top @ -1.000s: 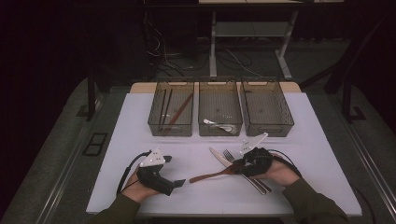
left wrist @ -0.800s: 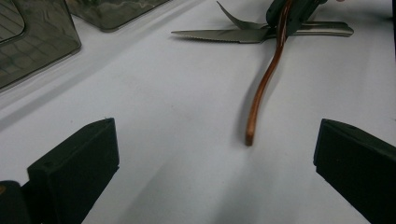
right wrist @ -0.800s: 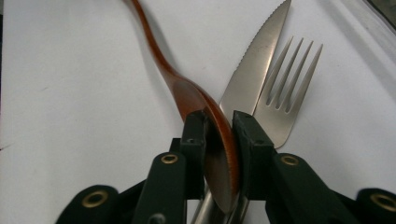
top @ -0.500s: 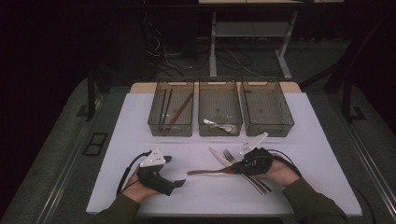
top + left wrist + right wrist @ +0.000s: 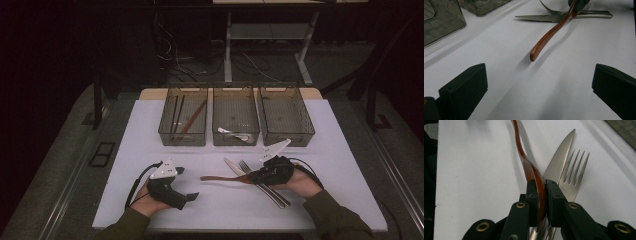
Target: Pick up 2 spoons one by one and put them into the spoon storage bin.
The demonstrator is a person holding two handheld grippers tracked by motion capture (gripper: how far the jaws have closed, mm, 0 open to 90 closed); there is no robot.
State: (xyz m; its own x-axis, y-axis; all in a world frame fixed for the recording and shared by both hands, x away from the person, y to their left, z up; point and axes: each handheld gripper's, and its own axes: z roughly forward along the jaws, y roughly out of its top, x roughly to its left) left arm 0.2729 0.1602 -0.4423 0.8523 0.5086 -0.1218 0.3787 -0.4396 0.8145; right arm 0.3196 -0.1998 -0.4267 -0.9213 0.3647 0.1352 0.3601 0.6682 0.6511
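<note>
My right gripper (image 5: pixel 253 177) lies low on the white mat, shut on a brown wooden spoon (image 5: pixel 222 178). Its jaws have just been closing and now pinch the spoon (image 5: pixel 522 155) at its bowl end. The handle (image 5: pixel 549 33) reaches left toward my left gripper (image 5: pixel 186 183). Under the spoon lie a steel knife (image 5: pixel 560 157) and a steel fork (image 5: pixel 574 177), crossed on the mat. My left gripper (image 5: pixel 539 87) rests at the front left with its jaws wide open and nothing between them.
Three clear bins stand in a row at the back of the mat: the left bin (image 5: pixel 165 131) holds brown sticks, the middle bin (image 5: pixel 235 142) a white plastic utensil (image 5: pixel 234 134), and the right bin (image 5: pixel 287 140) looks bare. Dark floor surrounds the table.
My right gripper's jaws have closed onto the spoon's bowl end, and the handle tip has shifted slightly. Both hands stay where they were.
</note>
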